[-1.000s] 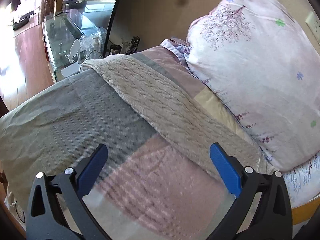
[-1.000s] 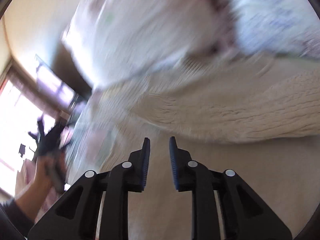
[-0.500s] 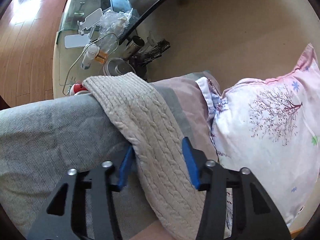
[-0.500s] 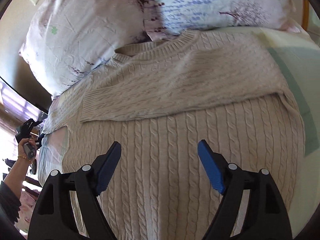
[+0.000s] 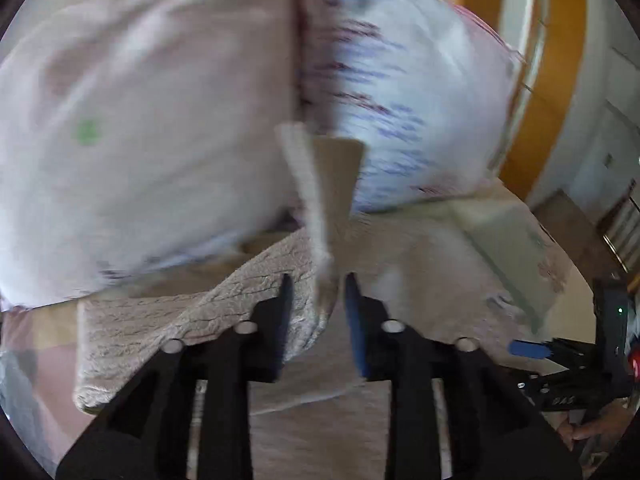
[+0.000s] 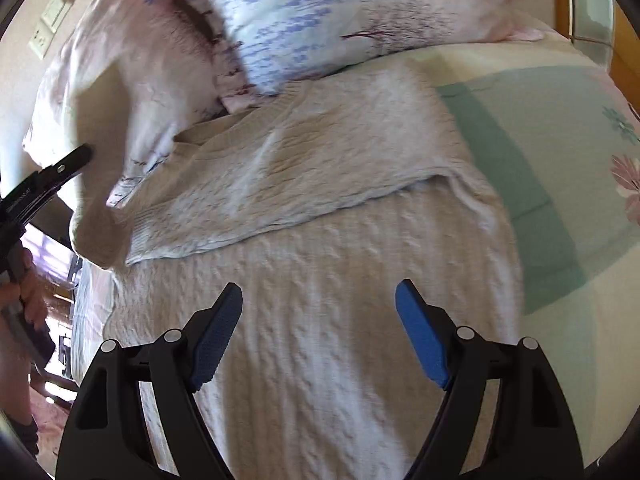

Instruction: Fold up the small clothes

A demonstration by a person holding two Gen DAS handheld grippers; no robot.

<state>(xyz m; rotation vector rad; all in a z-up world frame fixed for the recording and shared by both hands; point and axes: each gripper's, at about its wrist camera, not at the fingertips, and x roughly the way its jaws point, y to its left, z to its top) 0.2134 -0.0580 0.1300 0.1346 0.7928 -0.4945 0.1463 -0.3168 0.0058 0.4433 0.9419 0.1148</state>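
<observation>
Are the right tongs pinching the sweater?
No, the right tongs are wide open above the sweater, with nothing gripped between their blue pads.

The sweater (image 6: pixel 320 280) lies on the bedspread (image 6: pixel 560 160), pillows (image 6: pixel 340 12) behind it (touching the collar).

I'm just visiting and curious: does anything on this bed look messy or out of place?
Nothing looks damaged or spilled. The cream sweater is mid-fold: one sleeve lies across its body, while the left gripper pinches the other sleeve up off the bed.
</observation>
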